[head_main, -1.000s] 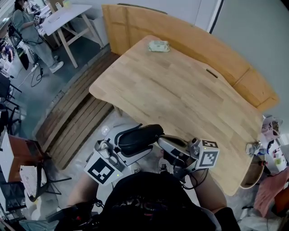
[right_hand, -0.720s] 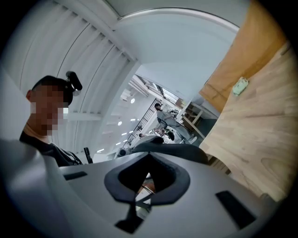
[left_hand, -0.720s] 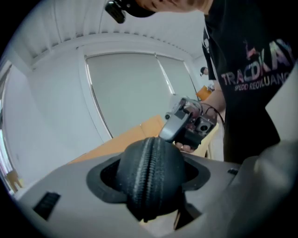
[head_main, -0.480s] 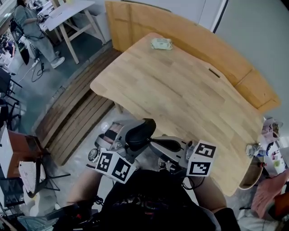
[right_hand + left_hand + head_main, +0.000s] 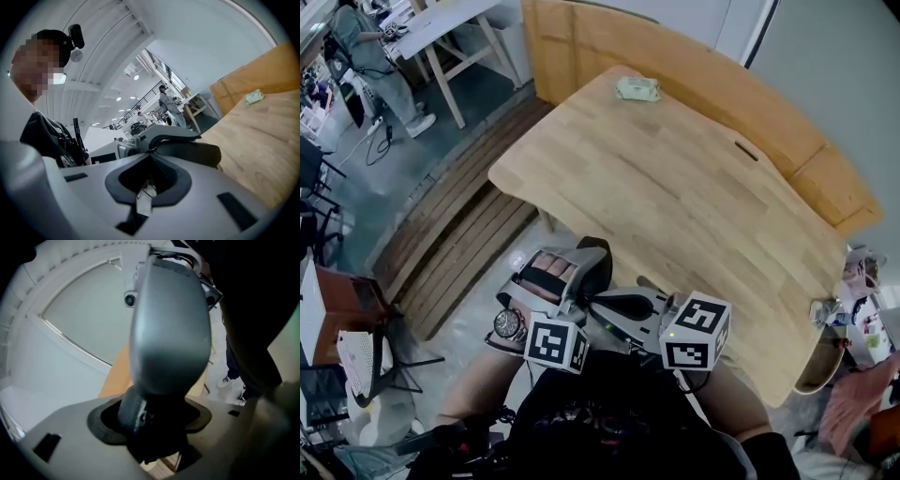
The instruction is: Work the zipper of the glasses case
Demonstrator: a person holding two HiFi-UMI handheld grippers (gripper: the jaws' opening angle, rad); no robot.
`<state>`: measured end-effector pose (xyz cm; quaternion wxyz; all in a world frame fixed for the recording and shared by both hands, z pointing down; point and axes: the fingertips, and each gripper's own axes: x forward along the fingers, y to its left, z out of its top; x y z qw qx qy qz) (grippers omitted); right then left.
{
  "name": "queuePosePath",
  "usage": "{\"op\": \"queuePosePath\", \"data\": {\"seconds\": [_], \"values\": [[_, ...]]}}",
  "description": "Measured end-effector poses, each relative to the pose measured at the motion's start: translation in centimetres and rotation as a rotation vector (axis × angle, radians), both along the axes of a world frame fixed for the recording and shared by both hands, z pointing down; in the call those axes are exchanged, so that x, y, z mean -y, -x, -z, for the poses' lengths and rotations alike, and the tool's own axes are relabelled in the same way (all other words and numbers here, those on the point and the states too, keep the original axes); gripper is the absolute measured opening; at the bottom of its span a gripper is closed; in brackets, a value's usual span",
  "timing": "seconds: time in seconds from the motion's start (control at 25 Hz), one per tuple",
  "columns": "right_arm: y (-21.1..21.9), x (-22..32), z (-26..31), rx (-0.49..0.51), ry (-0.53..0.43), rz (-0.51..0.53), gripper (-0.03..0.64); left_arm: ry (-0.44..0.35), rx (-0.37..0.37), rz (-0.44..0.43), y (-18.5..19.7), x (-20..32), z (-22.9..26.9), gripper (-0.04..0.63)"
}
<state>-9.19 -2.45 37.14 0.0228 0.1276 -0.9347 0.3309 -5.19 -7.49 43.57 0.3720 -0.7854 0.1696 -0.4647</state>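
Observation:
The dark glasses case (image 5: 598, 270) is held off the table, close to my body in the head view. My left gripper (image 5: 578, 274) is shut on it across its width. In the left gripper view the case (image 5: 168, 333) fills the middle, rising from between the jaws of the left gripper (image 5: 150, 427). My right gripper (image 5: 607, 305) points left at the case and is shut. In the right gripper view a small pale tab (image 5: 143, 199), which looks like the zipper pull, is pinched in the right gripper (image 5: 145, 187). The case (image 5: 187, 152) lies just beyond it.
A wooden table (image 5: 675, 187) stretches ahead with a small pale packet (image 5: 637, 89) at its far end. A wooden board (image 5: 703, 75) leans behind it. Slatted planks (image 5: 459, 244) lie on the floor at left. A person (image 5: 380, 66) stands by a far white table.
Both grippers have dropped and come closer to my body. The left gripper has rolled, so the case now stands end-on instead of lying lengthwise. The right gripper has shifted left with it.

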Motion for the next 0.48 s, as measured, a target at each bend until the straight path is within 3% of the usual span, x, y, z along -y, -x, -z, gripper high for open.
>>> {"op": "queuePosePath", "data": {"seconds": [0.16, 0.28, 0.36, 0.48], "values": [[0.4, -0.2, -0.8, -0.012, 0.035, 0.018, 0.015, -0.044, 0.096, -0.047, 0.0, -0.5, -1.1, 0.299], [0.6, -0.5, -1.2, -0.013, 0.047, 0.022, 0.015, -0.059, 0.116, -0.065, -0.2, -0.8, -1.5, 0.299], [0.3, -0.6, -0.9, 0.022, 0.059, 0.023, 0.015, -0.045, 0.075, -0.060, -0.3, -0.8, -1.2, 0.299], [-0.6, -0.5, 0.5, 0.155, 0.103, 0.028, 0.015, 0.028, -0.107, -0.031, -0.8, -0.9, 0.5, 0.299]]}}
